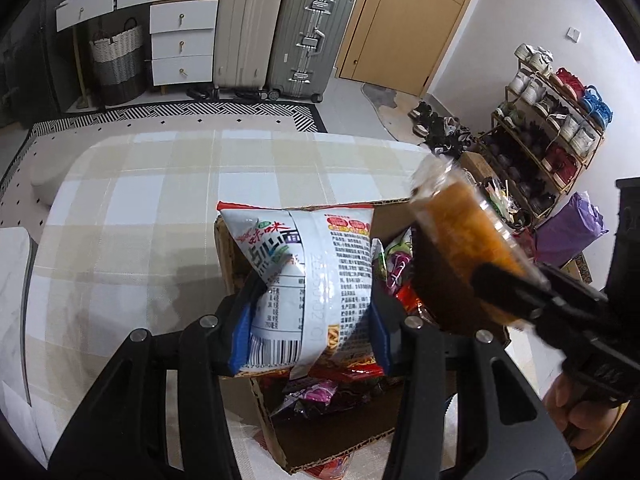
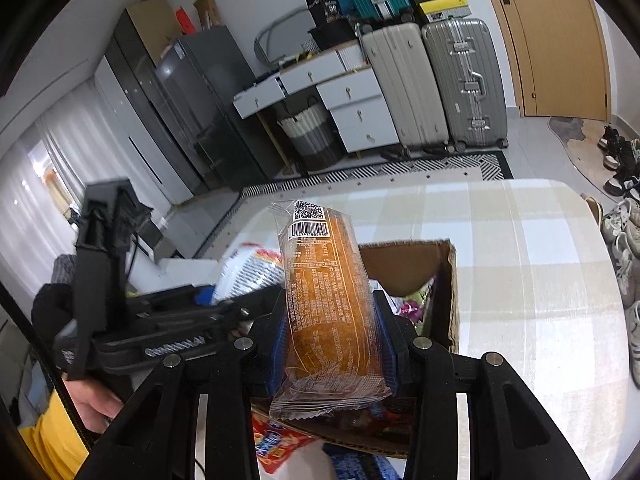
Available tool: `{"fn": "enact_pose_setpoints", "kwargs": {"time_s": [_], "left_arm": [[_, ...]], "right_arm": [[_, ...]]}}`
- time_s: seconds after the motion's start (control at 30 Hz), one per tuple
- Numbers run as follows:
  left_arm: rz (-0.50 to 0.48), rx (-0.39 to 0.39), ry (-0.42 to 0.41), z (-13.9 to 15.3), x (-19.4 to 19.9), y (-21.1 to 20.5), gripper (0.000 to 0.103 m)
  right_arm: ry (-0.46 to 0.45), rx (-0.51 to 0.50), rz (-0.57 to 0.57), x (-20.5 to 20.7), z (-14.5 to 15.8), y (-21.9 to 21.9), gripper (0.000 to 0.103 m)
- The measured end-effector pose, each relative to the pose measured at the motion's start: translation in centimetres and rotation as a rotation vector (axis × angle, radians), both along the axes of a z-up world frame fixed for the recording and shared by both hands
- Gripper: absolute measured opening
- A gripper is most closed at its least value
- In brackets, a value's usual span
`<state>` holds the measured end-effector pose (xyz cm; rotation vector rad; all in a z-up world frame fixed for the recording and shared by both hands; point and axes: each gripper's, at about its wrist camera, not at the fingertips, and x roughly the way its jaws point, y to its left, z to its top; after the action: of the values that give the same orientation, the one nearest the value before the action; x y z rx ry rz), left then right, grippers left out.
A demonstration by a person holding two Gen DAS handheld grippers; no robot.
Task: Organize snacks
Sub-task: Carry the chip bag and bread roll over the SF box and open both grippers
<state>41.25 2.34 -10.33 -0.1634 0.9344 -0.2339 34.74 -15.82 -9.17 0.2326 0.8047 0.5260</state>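
Note:
My left gripper (image 1: pixel 310 320) is shut on a white noodle-snack packet (image 1: pixel 308 276) and holds it above an open cardboard box (image 1: pixel 240 256) of snacks. My right gripper (image 2: pixel 332 340) is shut on an orange cake bar in clear wrap (image 2: pixel 328 300), also above the box (image 2: pixel 448 292). The cake bar (image 1: pixel 468 248) and the right gripper show at the right of the left wrist view. The white packet (image 2: pixel 248 268) and the left gripper show at the left of the right wrist view. Several colourful snack packets (image 1: pixel 316 392) lie inside the box.
The box stands on a table with a checked cloth (image 1: pixel 140 208). A red-and-white snack pack (image 2: pixel 280 448) lies in front of the box. Suitcases (image 1: pixel 280 36), white drawers (image 1: pixel 180 40) and a shoe rack (image 1: pixel 552 136) stand beyond the table.

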Motion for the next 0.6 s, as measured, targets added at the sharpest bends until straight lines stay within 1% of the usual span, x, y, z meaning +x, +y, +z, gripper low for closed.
{"fn": "enact_pose_setpoints", "kwargs": {"time_s": [0.07,0.1,0.17,0.23,0.33,0.43,0.6], "left_arm": [[-0.006,0.005,0.0,-0.1,-0.1,0.0,0.044],[-0.014,0.005,0.001,-0.1,-0.1,-0.1,0.047],[-0.033,0.016,-0.009,0.4,-1.6,-0.2,0.064],[-0.033,0.029,-0.038,1.0,-2.4,-0.1,0.067],[-0.016,0.038,-0.052,1.8,-2.9,0.2,0.068],[-0.002,0.014,-0.059,2.7,-3.4,0.9,0.068],[0.004,0.02,-0.061,3.6,-4.3,1.4,0.069]], "right_arm": [[0.006,-0.015,0.003,0.2,-0.5,0.2,0.038],[0.009,-0.019,0.005,0.2,-0.7,0.3,0.038],[0.01,-0.029,0.006,0.1,-0.9,0.6,0.038],[0.012,-0.034,0.002,0.1,-0.9,0.6,0.038],[0.017,-0.051,-0.002,0.1,-1.1,0.7,0.038],[0.029,-0.079,-0.003,0.2,-1.4,0.8,0.038],[0.048,-0.104,0.004,0.5,-1.9,1.1,0.038]]}}
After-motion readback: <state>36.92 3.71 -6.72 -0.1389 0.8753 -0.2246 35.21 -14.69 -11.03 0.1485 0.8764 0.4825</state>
